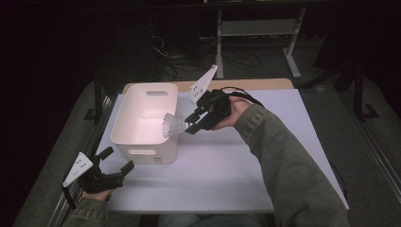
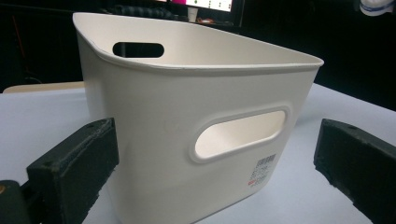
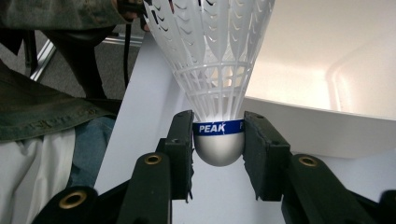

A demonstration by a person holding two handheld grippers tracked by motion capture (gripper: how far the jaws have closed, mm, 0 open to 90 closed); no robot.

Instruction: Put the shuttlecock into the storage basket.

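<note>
White plastic feathers fan out from the shuttlecock you hold in your right gripper, whose jaws are clamped on the rounded cork base at the blue band, one pad on each side. In the high view the shuttlecock hangs with its skirt pointing left over the right rim of the white bin, just above the opening and not yet inside it. The bin stands on the left part of the pale table, its handle cut-outs at the near and far ends, and as far as the high view shows, its floor looks bare. Your left gripper rests near the table's near left corner with its jaws spread wide and nothing between them; in the left gripper view the bin sits just beyond those jaws, close but apart from them. So the pick-up looks done and the carry is nearly finished; what appears to be left is moving the shuttlecock a little further left over the opening and letting it go. Since the grip sits low on the cork, the light skirt should drop freely once you release, provided it clears the rim.
</note>
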